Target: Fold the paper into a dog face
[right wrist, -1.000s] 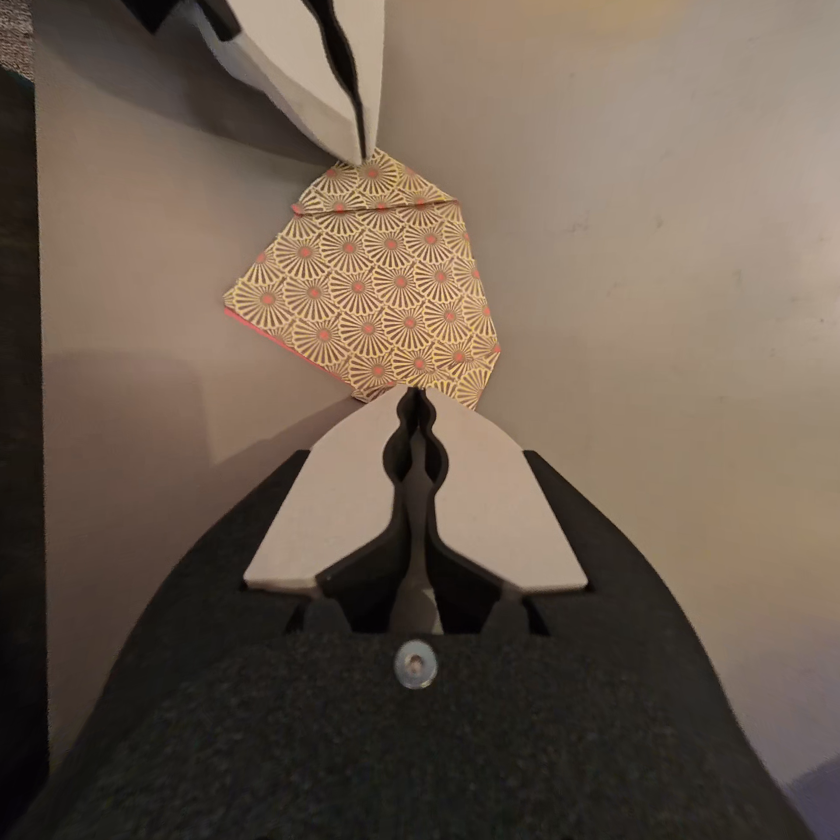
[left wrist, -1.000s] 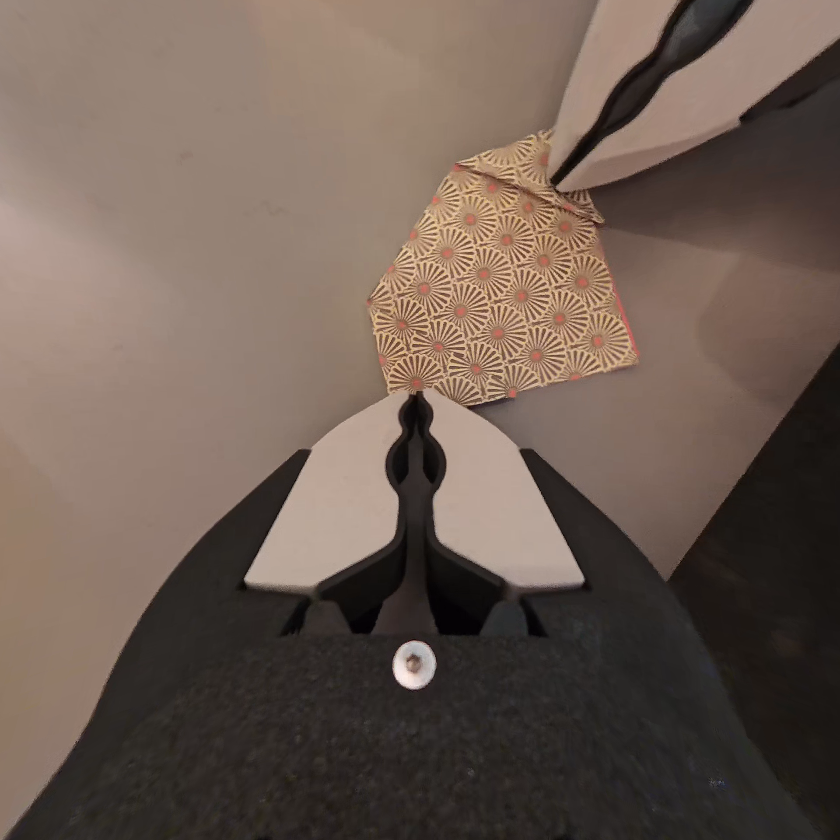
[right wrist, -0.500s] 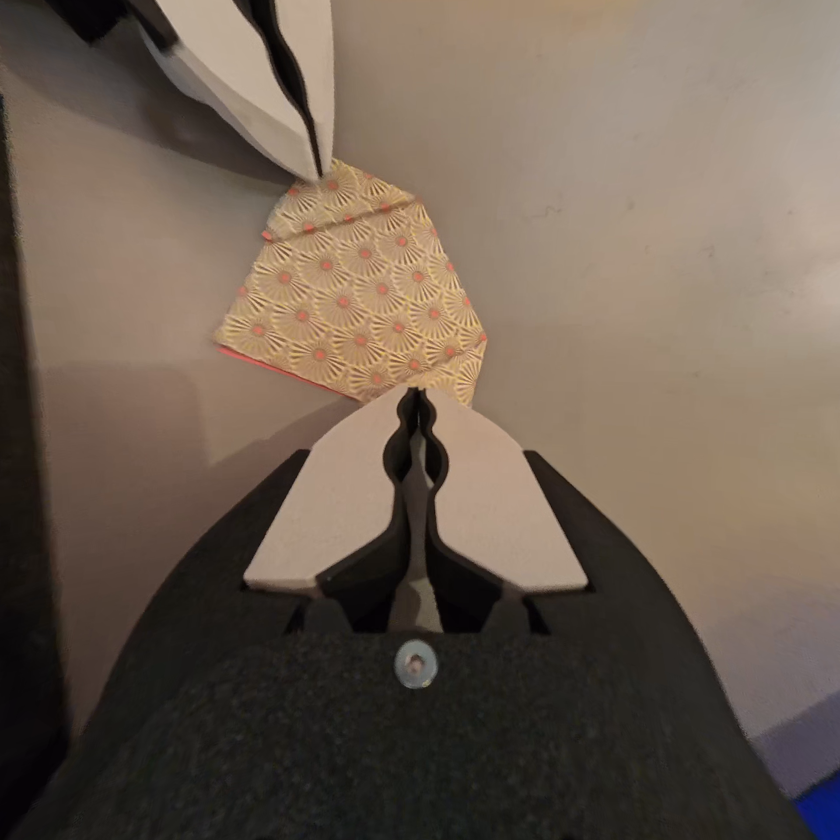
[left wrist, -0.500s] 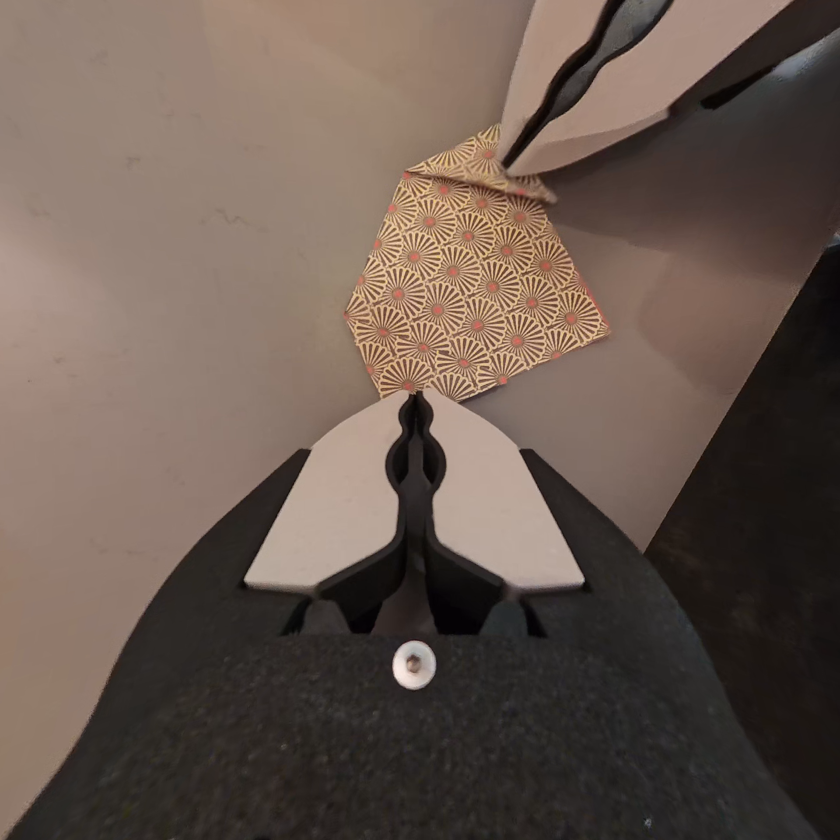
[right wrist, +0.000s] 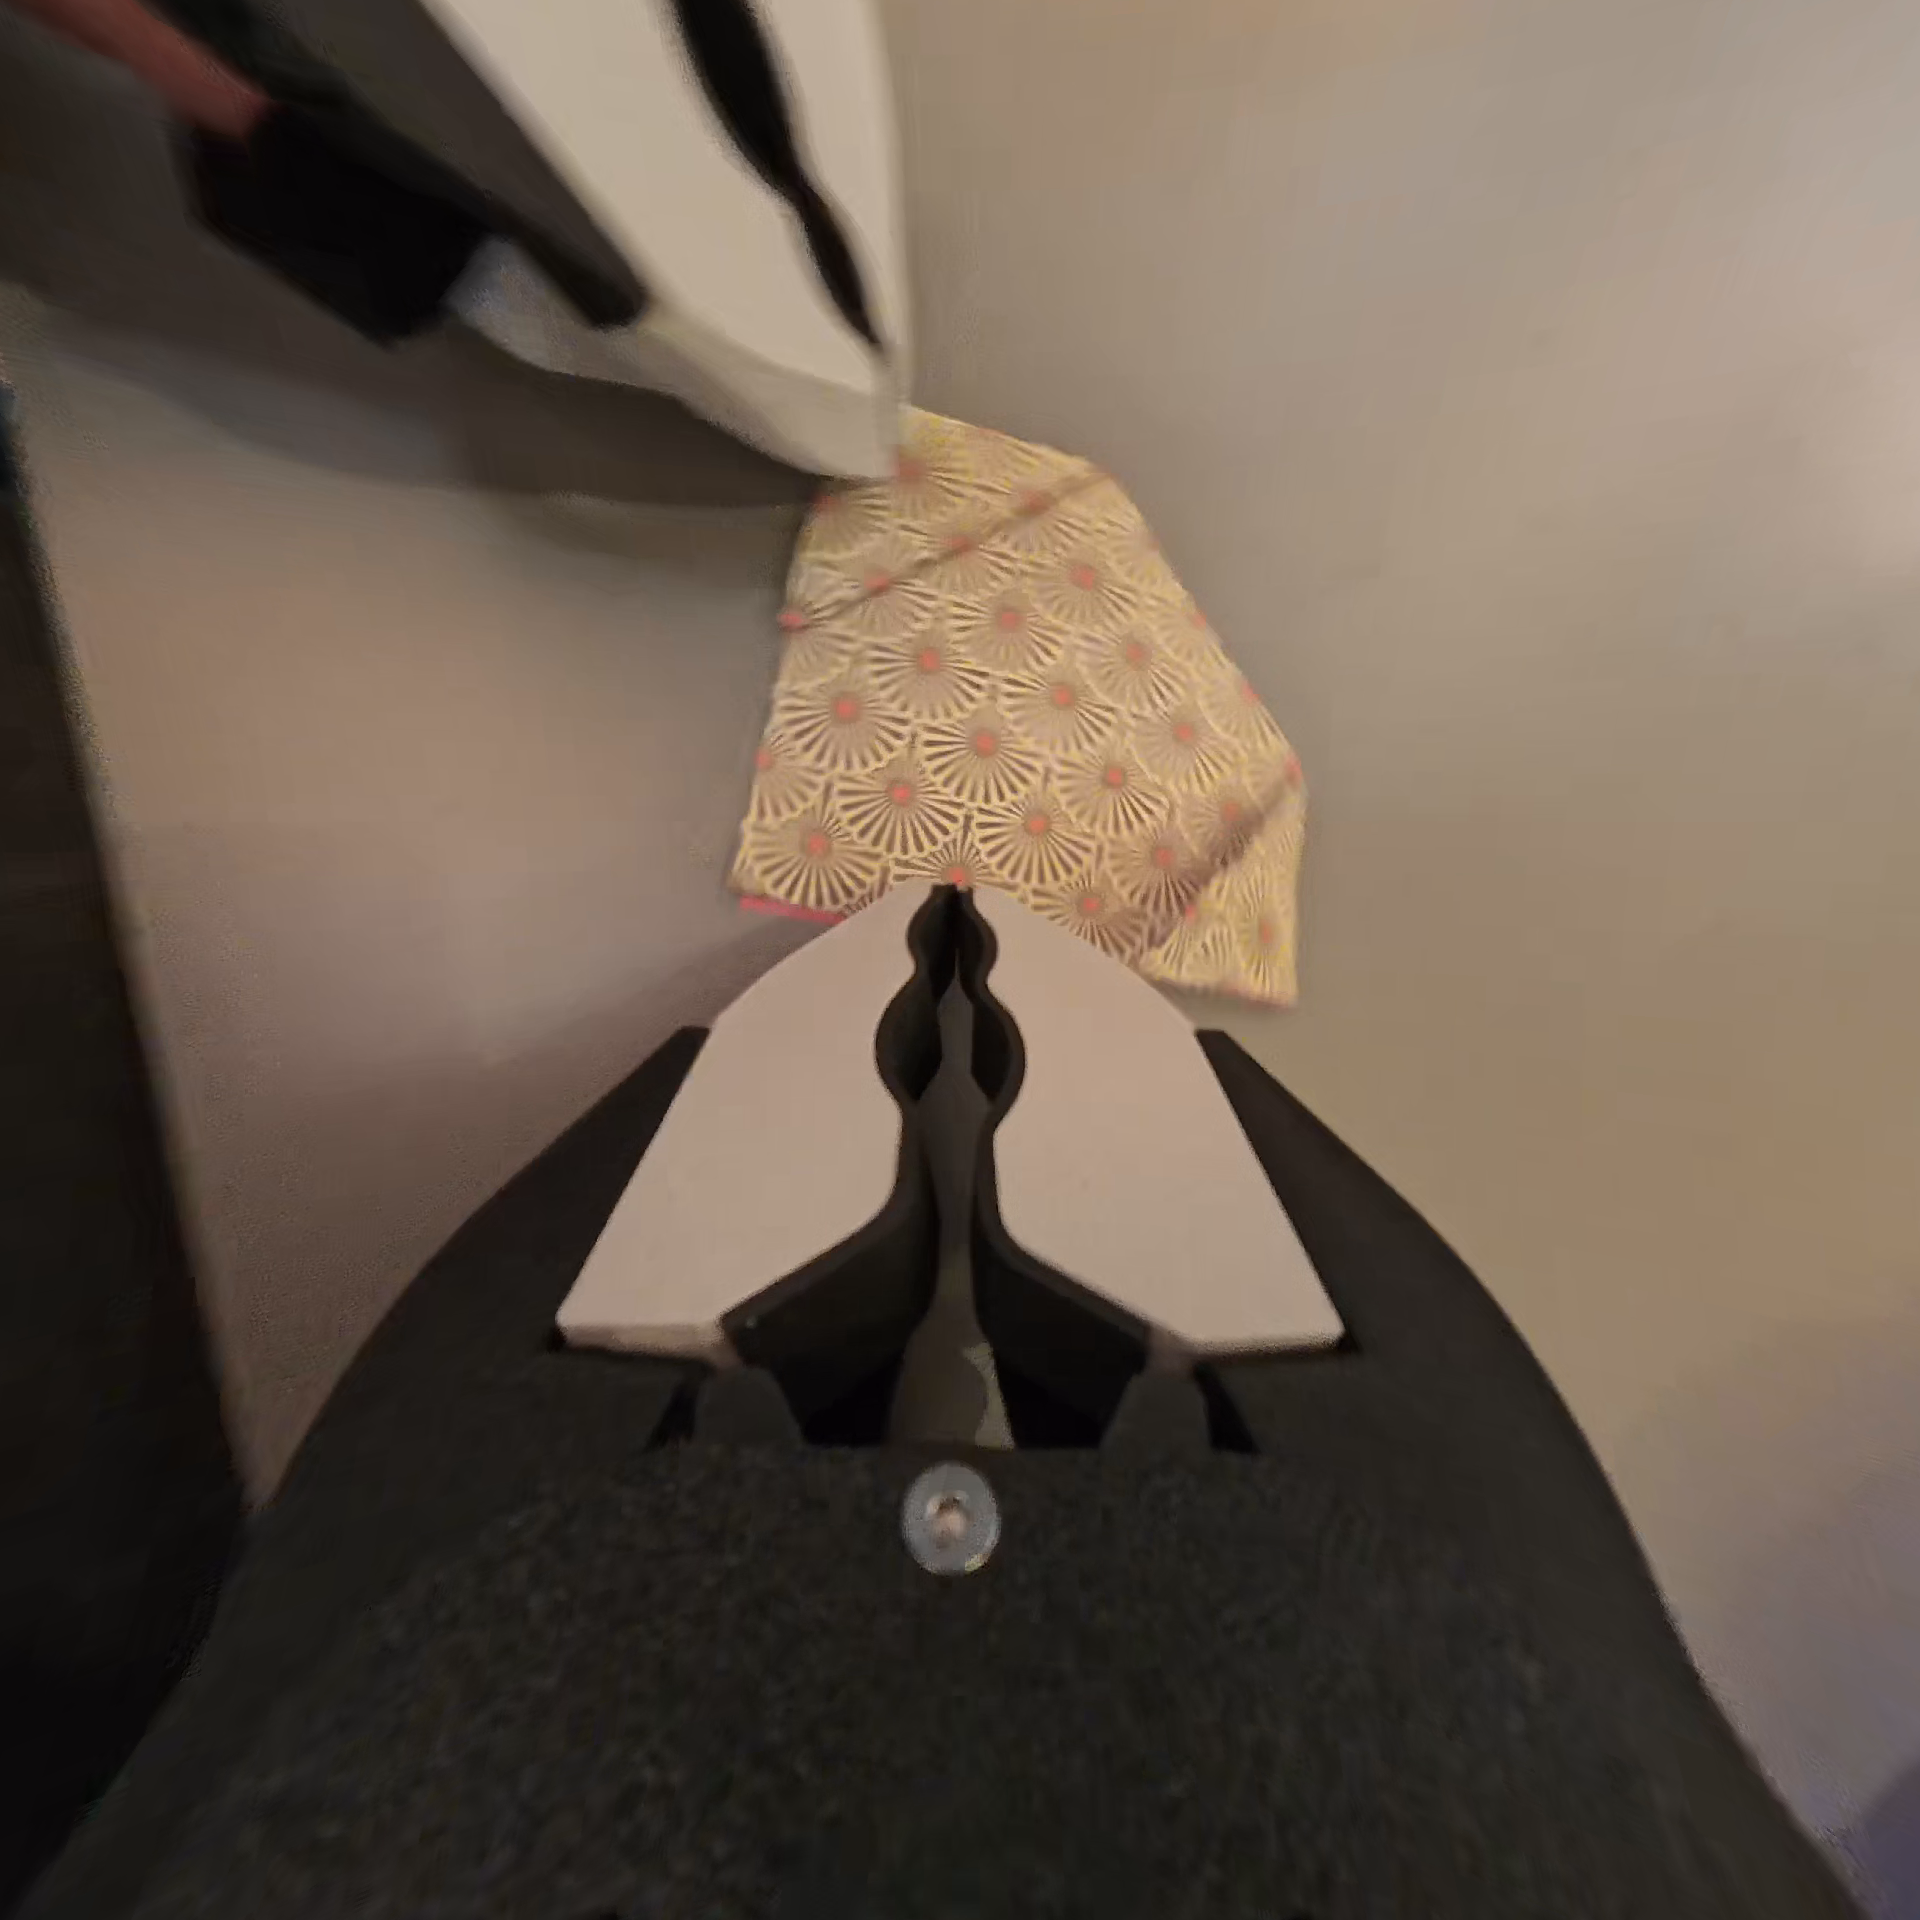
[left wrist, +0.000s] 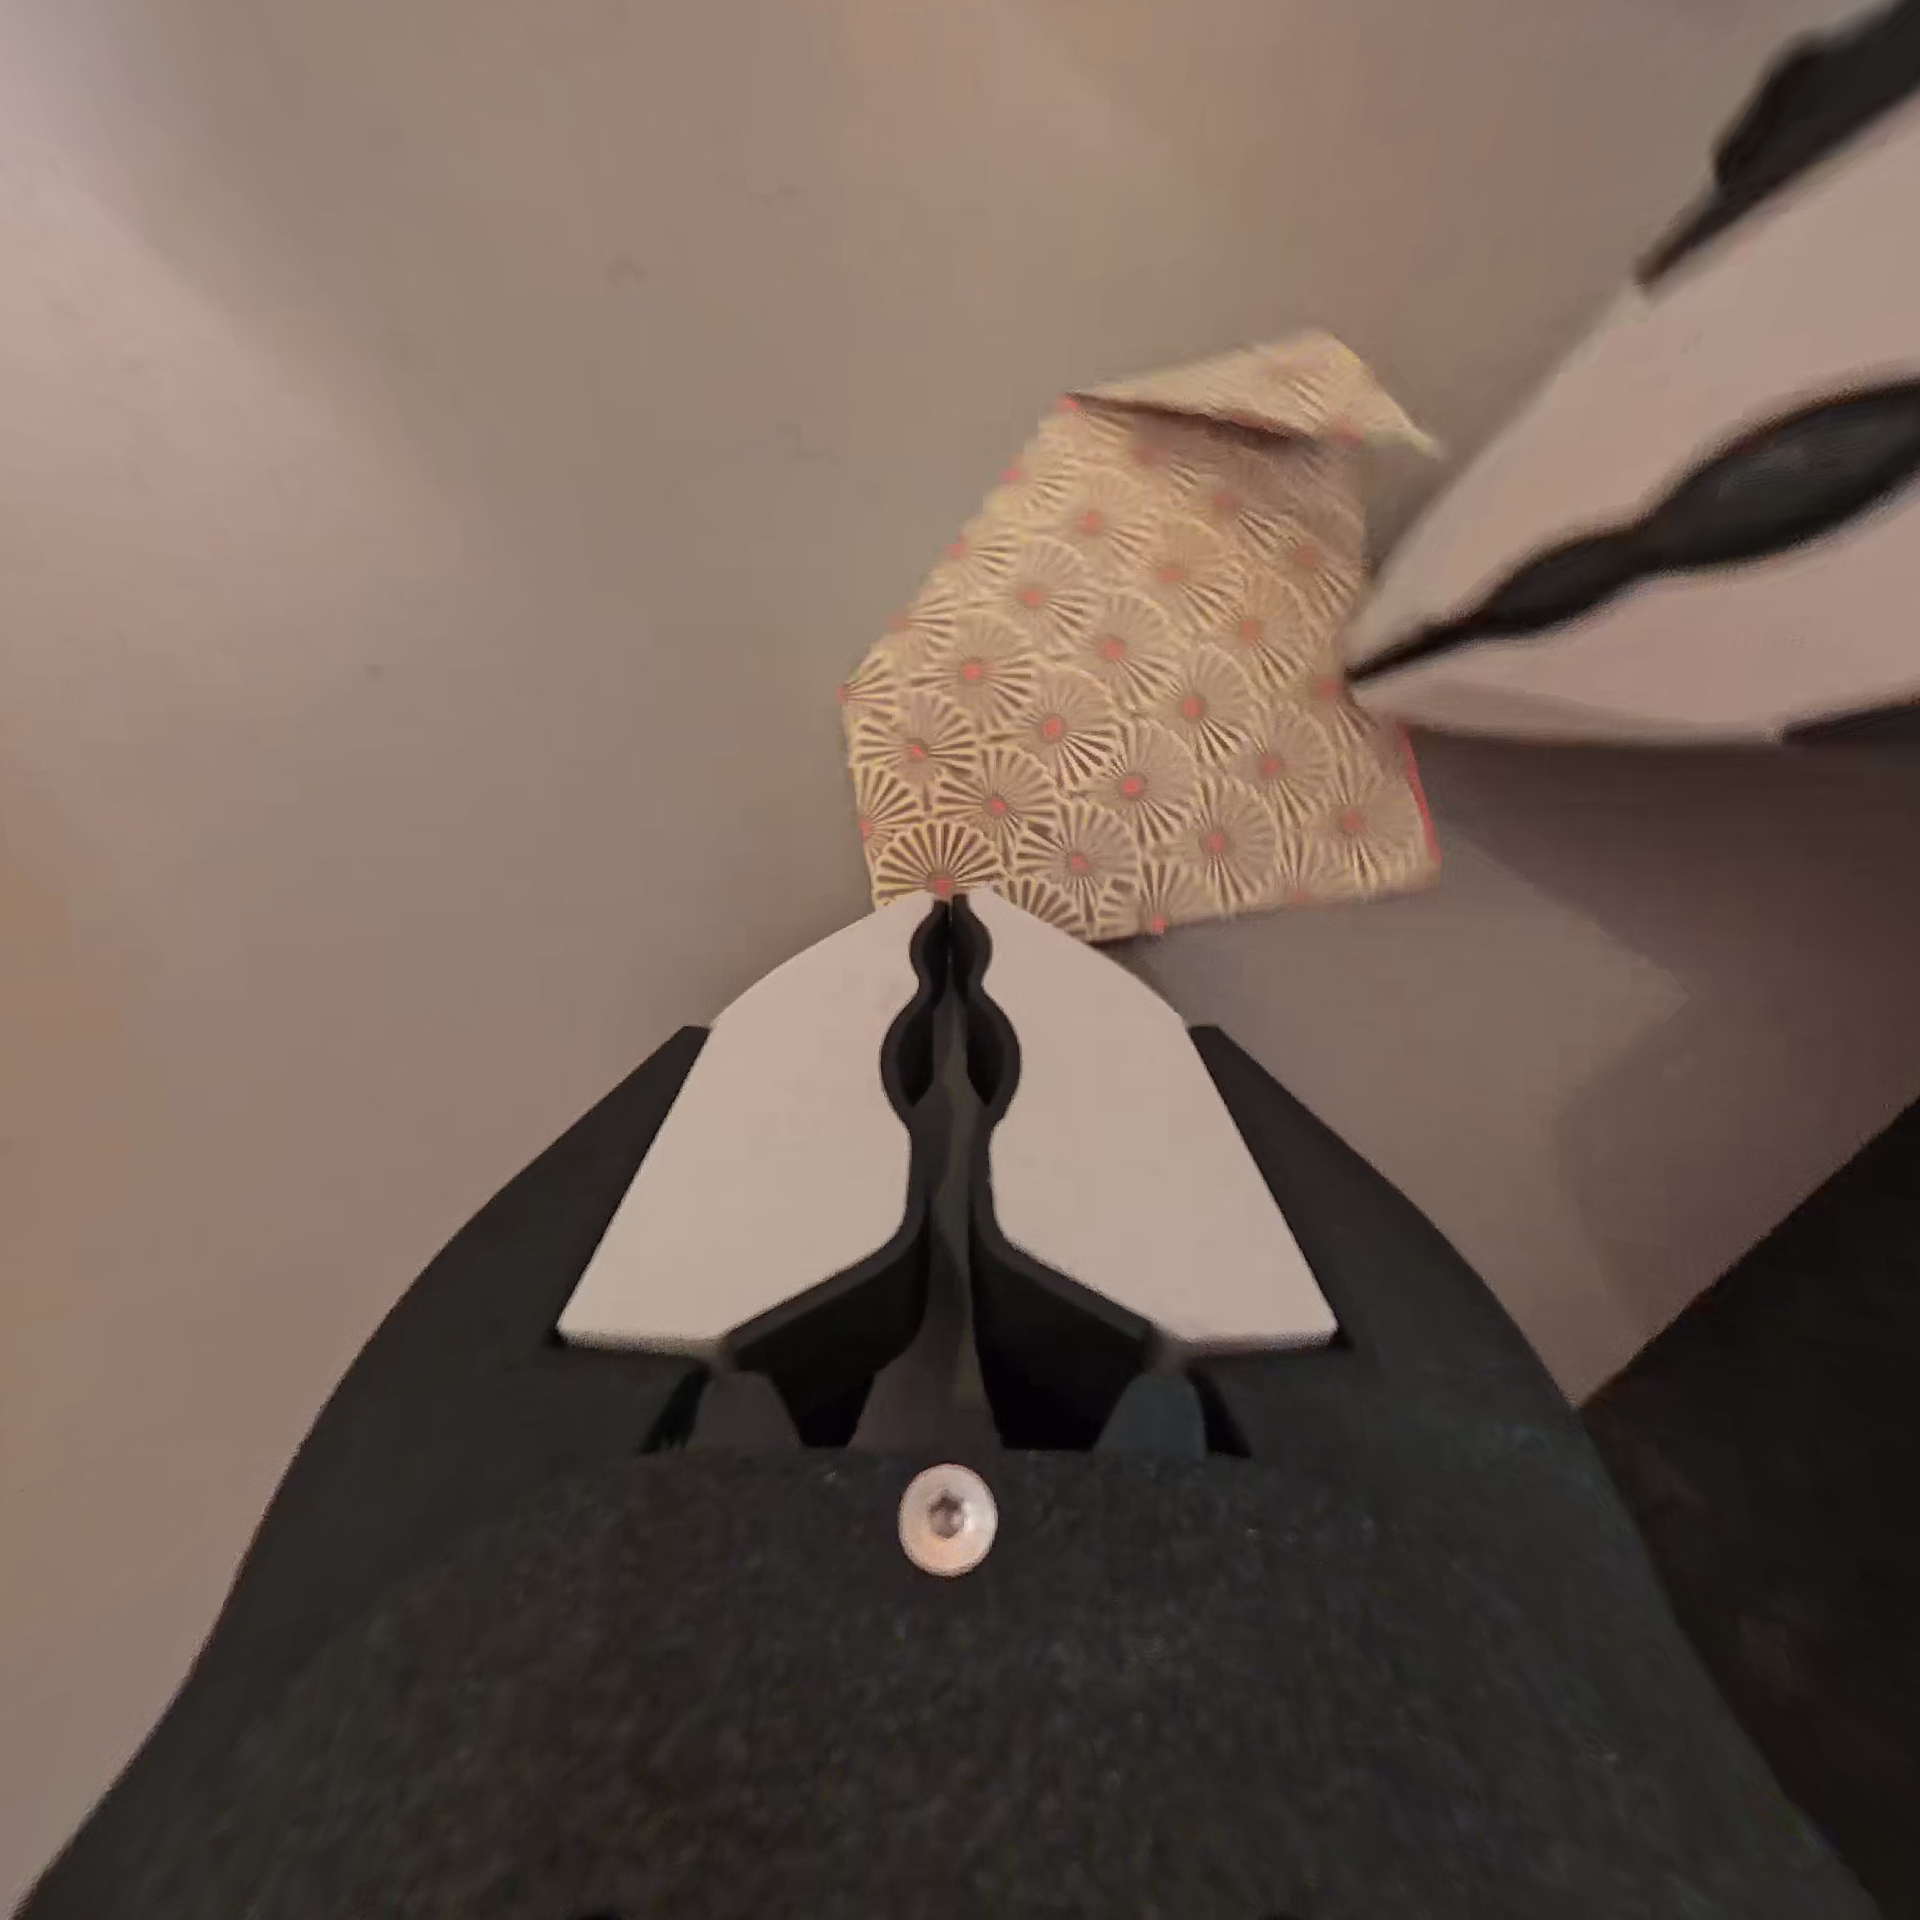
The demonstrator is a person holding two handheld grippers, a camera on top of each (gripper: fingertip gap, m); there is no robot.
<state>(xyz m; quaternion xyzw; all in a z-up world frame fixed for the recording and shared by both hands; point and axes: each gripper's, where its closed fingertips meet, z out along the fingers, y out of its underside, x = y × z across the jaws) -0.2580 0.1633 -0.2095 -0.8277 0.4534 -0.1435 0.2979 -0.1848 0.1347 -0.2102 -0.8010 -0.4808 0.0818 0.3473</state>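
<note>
Both the left hand-held gripper (left wrist: 948, 906) and the right hand-held gripper (right wrist: 953, 896) are clamped on the patterned paper (left wrist: 1132, 675). Motion blur softens its folds. The grey tabletop (left wrist: 416, 520) lies behind it.

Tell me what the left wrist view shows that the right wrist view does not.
Only the left wrist view shows the paper's raised top flap and a dark area at lower right. Only the right wrist view shows a pink underside edge and a dark strip along the left. Both show the patterned paper above a grey table, pinched by both shut tools: the left tool and the right tool.
</note>
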